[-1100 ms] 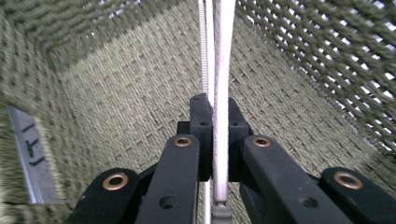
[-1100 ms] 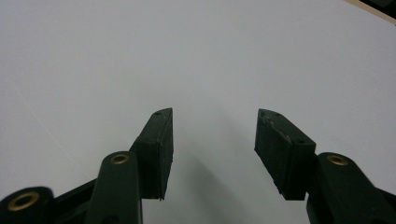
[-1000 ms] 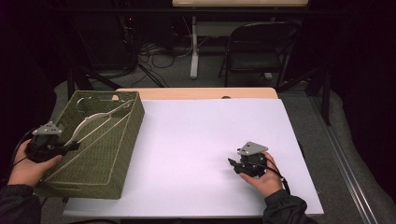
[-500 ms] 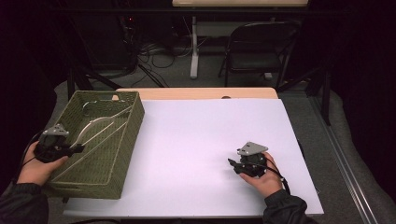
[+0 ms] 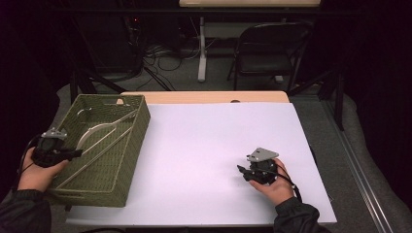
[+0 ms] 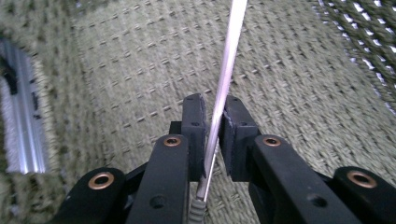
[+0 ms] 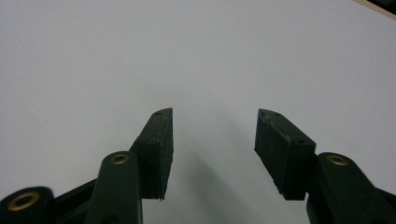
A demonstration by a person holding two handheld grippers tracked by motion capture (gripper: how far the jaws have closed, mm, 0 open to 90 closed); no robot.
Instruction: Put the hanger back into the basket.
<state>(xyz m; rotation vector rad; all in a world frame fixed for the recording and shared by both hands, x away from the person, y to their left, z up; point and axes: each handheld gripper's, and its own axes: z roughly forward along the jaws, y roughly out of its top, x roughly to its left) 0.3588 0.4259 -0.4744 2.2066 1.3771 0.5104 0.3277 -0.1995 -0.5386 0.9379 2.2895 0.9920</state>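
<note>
At the left edge of the white bench (image 5: pixel 204 145), seen from above, one green woven basket (image 5: pixel 104 174) holds one pale clothes hanger (image 5: pixel 99 131); two grippers work, the left gripper (image 5: pixel 73 154) at the basket's near-left rim, the right gripper (image 5: pixel 243 172) resting near right. Left gripper view: its fingers (image 6: pixel 194 121), just eased apart, loosely flank the hanger's thin rod (image 6: pixel 226 70). Right gripper view: fingers (image 7: pixel 159 140) spread over bare bench. No writing is legible.

No text, label, brand, number or sign can be read on anything near either pair of tongs or between them.
</note>
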